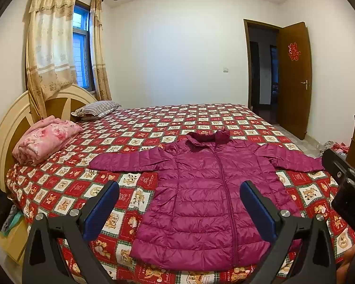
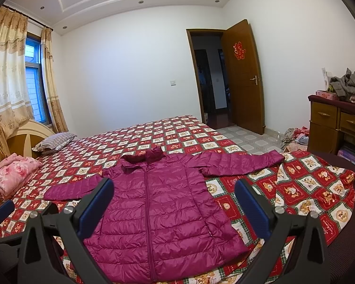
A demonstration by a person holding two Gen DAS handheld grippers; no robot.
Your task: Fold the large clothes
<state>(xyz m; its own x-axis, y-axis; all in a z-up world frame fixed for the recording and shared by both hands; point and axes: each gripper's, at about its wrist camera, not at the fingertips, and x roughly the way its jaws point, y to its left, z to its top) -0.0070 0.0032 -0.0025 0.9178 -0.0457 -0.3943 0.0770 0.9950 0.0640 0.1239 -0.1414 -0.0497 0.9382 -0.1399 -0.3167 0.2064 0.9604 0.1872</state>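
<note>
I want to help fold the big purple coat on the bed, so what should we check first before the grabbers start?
1. Puffer jacket lies flat, front up: ok.
2. Zipper looks closed all the way up: ok.
3. Both sleeves spread out sideways, left sleeve and right sleeve: ok.
4. Left gripper open and holding nothing: ok.
5. Right gripper open and holding nothing: ok.
6. Room on the teddy-bear bedspread to fold, with the pink folded quilt and striped pillow lying apart from the jacket: ok.
</note>
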